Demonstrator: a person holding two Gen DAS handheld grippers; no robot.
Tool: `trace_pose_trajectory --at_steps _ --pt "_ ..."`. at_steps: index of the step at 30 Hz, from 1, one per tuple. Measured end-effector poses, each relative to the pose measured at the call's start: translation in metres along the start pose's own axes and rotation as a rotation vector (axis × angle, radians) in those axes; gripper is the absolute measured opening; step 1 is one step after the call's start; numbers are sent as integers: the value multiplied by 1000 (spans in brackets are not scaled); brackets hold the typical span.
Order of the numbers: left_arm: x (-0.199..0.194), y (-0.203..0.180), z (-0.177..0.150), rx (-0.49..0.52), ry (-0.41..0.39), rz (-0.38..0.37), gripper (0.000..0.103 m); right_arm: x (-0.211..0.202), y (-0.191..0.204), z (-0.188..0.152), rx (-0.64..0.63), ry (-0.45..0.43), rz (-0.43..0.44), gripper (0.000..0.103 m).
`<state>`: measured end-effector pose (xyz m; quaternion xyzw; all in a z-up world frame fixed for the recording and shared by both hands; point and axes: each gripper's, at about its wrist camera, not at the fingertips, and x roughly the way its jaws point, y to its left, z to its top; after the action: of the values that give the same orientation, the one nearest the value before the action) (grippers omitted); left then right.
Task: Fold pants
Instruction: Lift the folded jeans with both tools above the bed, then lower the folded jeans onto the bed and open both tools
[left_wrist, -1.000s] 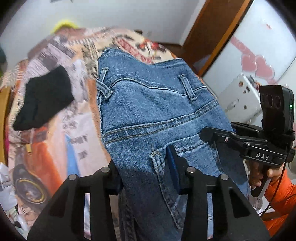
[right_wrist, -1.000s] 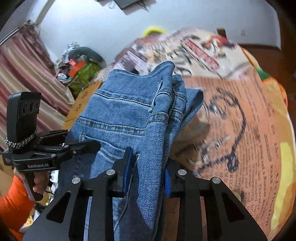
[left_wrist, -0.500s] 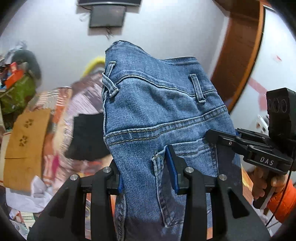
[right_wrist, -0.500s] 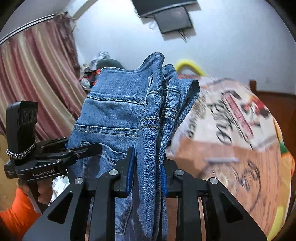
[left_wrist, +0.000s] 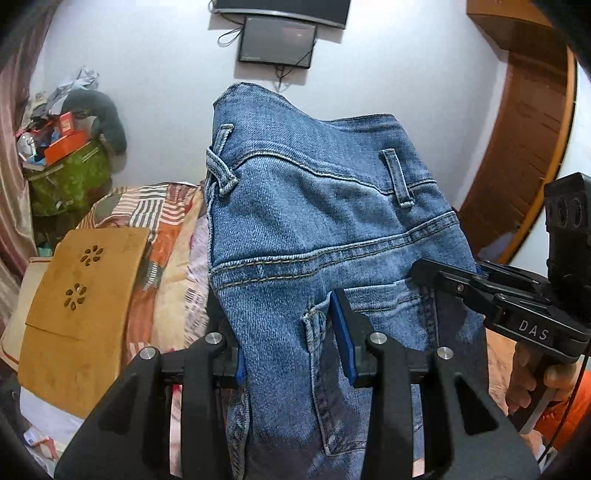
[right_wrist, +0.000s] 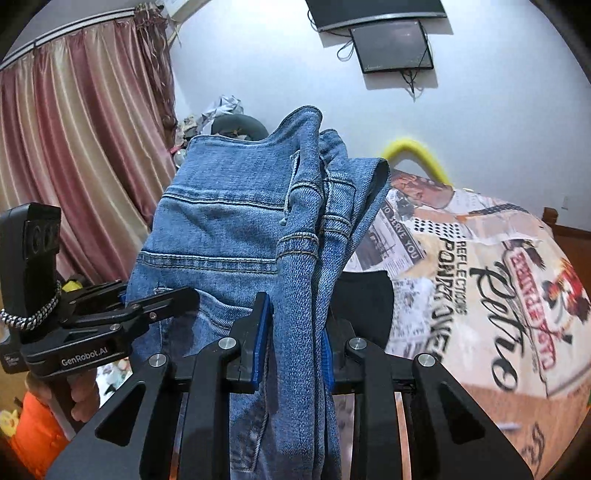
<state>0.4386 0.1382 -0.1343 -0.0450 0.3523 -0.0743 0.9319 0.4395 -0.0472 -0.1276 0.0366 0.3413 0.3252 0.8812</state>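
A pair of blue denim pants (left_wrist: 314, 221) is held up in the air, waistband uppermost, back pocket and belt loops facing the left wrist view. My left gripper (left_wrist: 291, 347) is shut on the pants near the pocket, blue pads pressing the cloth. My right gripper (right_wrist: 293, 343) is shut on the bunched side seam of the pants (right_wrist: 229, 229). Each gripper shows in the other's view: the right gripper (left_wrist: 450, 273) at the pants' right edge, the left gripper (right_wrist: 155, 295) at their left edge. A person's hand (left_wrist: 554, 373) with an orange sleeve holds the right handle.
Below lies a bed with a newspaper-print cover (right_wrist: 480, 277) and a black garment (right_wrist: 365, 295) on it. A brown perforated board (left_wrist: 85, 295) leans at the left beside a cluttered pile (left_wrist: 62, 147). Curtains (right_wrist: 74, 147), a wall screen (left_wrist: 277, 40) and a wooden door (left_wrist: 524, 129) surround the bed.
Both grippers have lifted the pants off the bed and swung them across it; the views now face the wall and screen. The right gripper's jaws have pinched the cloth slightly tighter.
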Motion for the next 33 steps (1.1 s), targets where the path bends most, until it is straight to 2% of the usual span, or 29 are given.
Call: trace_pose_trajectory --at_steps 6,13,16,21,23,29,31,33 --pt "67 31 9 -41 34 43 38 68 -15 11 -6 48 -35 22" --pt "150 57 6 -97 119 42 38 131 -37 10 -43 116 -88 21" --pt "187 62 0 -100 181 44 38 156 -49 2 -22 152 -115 21" --pt "237 58 -17 -34 301 83 41 187 -75 -27 58 266 -172 23" --pt "236 50 -24 8 291 120 43 185 -77 -37 53 300 -199 28" --pt "210 38 -19 12 289 193 45 138 -55 -27 -47 273 -223 30" --pt "197 41 -11 6 265 196 45 116 -41 -20 -95 244 -235 30" --pt "167 38 1 -18 221 187 45 92 -27 -12 -131 208 -231 32"
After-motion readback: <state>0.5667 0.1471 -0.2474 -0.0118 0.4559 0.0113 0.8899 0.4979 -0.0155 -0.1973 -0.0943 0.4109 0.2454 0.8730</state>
